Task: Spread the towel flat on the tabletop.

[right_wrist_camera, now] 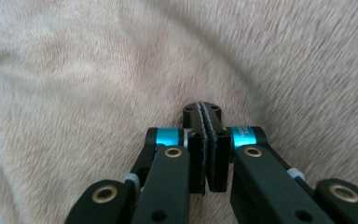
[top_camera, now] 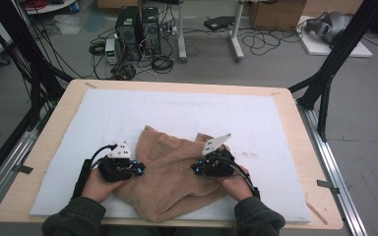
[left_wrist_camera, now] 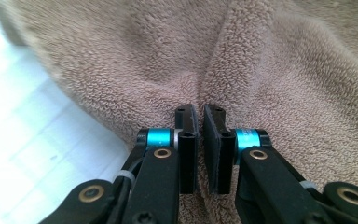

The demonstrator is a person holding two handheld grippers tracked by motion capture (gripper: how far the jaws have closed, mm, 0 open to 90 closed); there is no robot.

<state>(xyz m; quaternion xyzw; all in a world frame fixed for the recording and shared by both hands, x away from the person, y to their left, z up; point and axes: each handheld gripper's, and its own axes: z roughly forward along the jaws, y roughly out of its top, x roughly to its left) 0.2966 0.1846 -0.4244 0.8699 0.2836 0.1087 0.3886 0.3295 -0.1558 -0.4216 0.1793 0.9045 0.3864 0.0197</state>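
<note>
A tan terry towel [top_camera: 172, 177] lies crumpled on the white mat [top_camera: 177, 108] near the table's front edge. My left gripper [top_camera: 140, 168] lies at the towel's left edge and points right. In the left gripper view its jaws [left_wrist_camera: 199, 112] stand almost together, and a raised fold of the towel [left_wrist_camera: 223, 60] runs into their tips. My right gripper [top_camera: 195, 169] lies on the towel's right part and points left. In the right gripper view its jaws [right_wrist_camera: 202, 108] meet pad to pad against the blurred towel [right_wrist_camera: 98, 70], with nothing seen between them.
The wooden table [top_camera: 295, 128] shows around the mat. Black frame posts [top_camera: 334, 59] stand at the table's left and right far corners. On the floor beyond lie computer towers [top_camera: 138, 29] and cables. The mat's far half is bare.
</note>
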